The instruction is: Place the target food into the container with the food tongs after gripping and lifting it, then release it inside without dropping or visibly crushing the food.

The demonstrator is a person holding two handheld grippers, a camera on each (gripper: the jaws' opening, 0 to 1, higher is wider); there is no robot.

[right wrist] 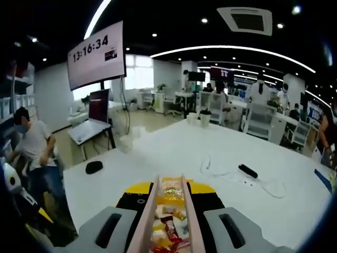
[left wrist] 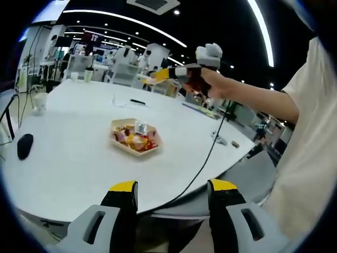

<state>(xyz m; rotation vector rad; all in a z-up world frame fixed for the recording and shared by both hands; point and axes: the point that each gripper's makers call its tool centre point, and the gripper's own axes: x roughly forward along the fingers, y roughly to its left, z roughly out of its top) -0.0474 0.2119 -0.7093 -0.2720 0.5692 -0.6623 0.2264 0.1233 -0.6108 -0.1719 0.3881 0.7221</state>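
Fingertips of the left gripper (left wrist: 172,196), yellow-capped on black, stand well apart near the bottom of the left gripper view with nothing between them; this gripper is open and sits above the near edge of the white table (left wrist: 68,158).

Right gripper (left wrist: 181,74), seen in the left gripper view, is raised above the far side of the table in the person's hand (left wrist: 213,84). It carries the food tongs (left wrist: 158,75), whose tips point to the left in that view. Whether food sits between the tong tips is too small to tell there.

In the right gripper view, the right gripper's jaws press on the two pale tong arms (right wrist: 171,216), which run nearly parallel and close together up the middle. Between and below these arms, assorted wrapped snacks (right wrist: 167,221) are visible; it cannot be determined whether any piece is gripped or merely lies below.

Container (left wrist: 135,138): a shallow, pale, angular tray resting flat near the middle of the table, filled with mixed wrapped food items (left wrist: 136,136) in red, yellow and white.

Other items on the table:
- a black computer mouse (left wrist: 25,145) near the left edge;
- a black cable (left wrist: 202,163) running from the raised gripper down across the near edge;
- a black marker-like object (right wrist: 247,171) beside a loose white cord (right wrist: 210,166).

A wall screen (right wrist: 96,54) displays 13:16:34. A seated person (right wrist: 31,153) is at far left.
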